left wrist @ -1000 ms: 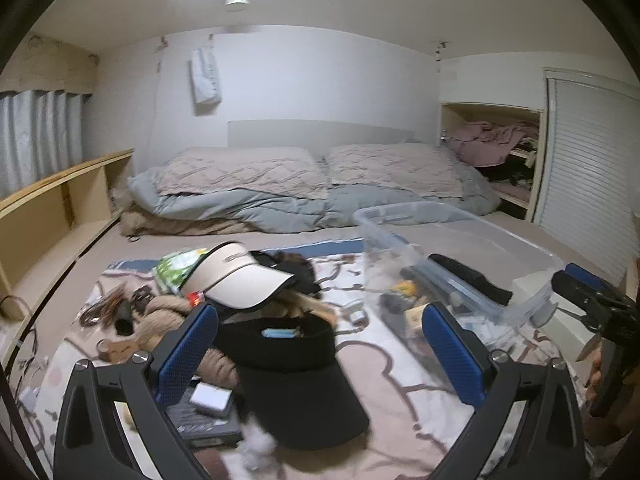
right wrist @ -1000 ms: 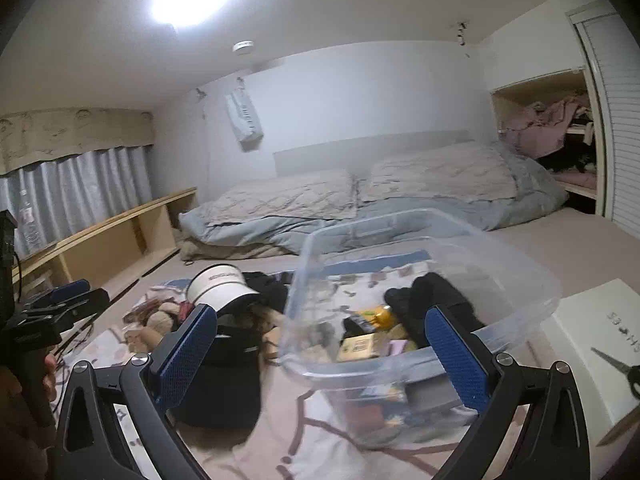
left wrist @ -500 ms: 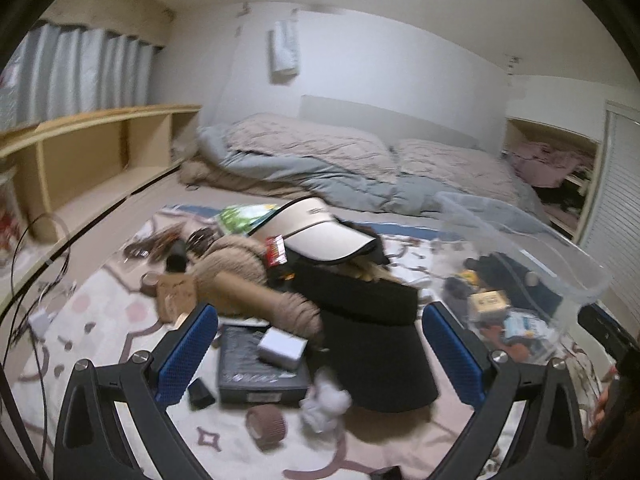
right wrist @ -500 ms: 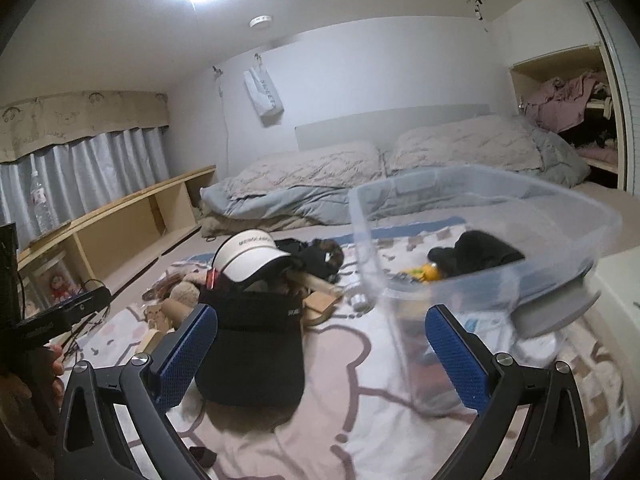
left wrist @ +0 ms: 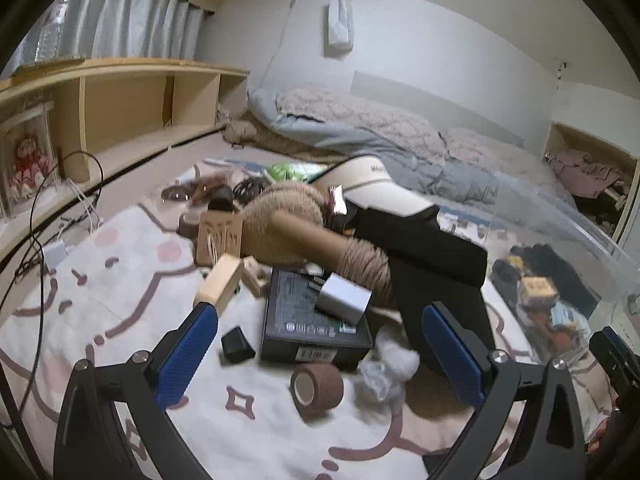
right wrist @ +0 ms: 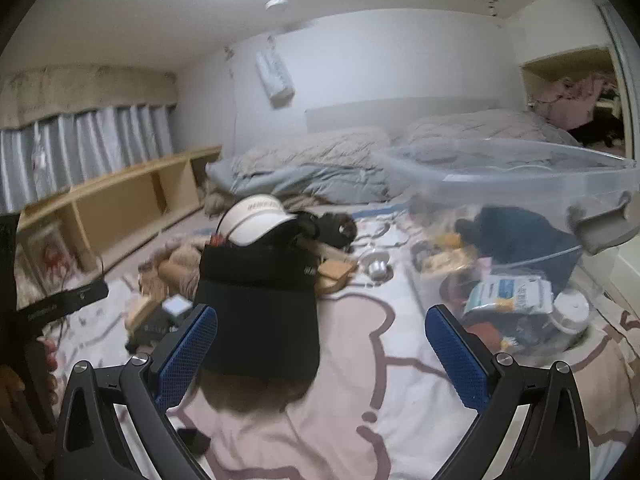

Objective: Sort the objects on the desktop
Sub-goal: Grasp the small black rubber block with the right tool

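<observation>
Clutter lies on a pink-and-white patterned mat. My left gripper is open above a black flat box with a grey charger on top; a brown tape roll and a white wad lie just in front. A cardboard tube wound with twine sits behind. My right gripper is open over a black visor, with a white cap behind it. A clear plastic bin holding several items stands at the right.
A low wooden shelf runs along the left wall with cables beside it. Bedding and pillows lie at the back. A wooden block and a small black piece rest near the left fingers.
Both grippers have swung left and dipped lower toward the mat. The left view now centres on the black box and tape roll; the bin has slid to the right in both views.
</observation>
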The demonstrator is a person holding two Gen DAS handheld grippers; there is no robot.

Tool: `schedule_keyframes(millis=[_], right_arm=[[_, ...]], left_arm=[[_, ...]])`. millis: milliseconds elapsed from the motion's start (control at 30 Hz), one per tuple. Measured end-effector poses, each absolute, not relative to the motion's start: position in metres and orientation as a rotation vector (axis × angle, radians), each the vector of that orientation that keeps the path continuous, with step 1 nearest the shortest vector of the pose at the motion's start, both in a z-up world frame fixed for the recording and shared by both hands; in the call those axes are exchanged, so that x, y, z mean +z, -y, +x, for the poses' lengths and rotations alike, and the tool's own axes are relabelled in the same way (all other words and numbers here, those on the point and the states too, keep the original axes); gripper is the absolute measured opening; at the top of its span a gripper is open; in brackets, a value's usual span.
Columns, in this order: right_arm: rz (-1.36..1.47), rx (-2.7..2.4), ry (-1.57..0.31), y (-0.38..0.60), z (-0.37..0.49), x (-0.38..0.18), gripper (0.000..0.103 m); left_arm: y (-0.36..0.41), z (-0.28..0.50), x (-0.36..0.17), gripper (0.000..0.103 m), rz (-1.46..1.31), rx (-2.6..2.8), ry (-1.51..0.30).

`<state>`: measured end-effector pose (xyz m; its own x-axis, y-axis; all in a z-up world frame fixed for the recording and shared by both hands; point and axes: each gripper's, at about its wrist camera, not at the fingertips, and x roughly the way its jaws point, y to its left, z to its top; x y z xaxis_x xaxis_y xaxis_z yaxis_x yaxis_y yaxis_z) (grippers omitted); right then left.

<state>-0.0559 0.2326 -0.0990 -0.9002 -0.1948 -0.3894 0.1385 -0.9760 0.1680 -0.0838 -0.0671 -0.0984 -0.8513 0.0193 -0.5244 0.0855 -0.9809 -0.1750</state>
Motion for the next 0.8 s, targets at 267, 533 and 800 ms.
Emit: schedule_keyframes(millis=[267,533,800], right_arm=[[0.83,-2.734,0.15,-0.2,-0.065,-0.133,0.103],[0.888,-2.584,0.025,-0.162,-0.057,-0.15,0.103],[0.936,-2.503,-0.147,-0.135,-0.054,-0.166,0.103]], left_arm=[[0.062,-0.085,-0.116,0.103,0.91,-2.95,-0.276],[0.066,-0.089,-0.127,0.103,0.973,-2.93,-0.302],[0.069,-0.098,-0.143,0.103,1.103,-2.884,-0.308]])
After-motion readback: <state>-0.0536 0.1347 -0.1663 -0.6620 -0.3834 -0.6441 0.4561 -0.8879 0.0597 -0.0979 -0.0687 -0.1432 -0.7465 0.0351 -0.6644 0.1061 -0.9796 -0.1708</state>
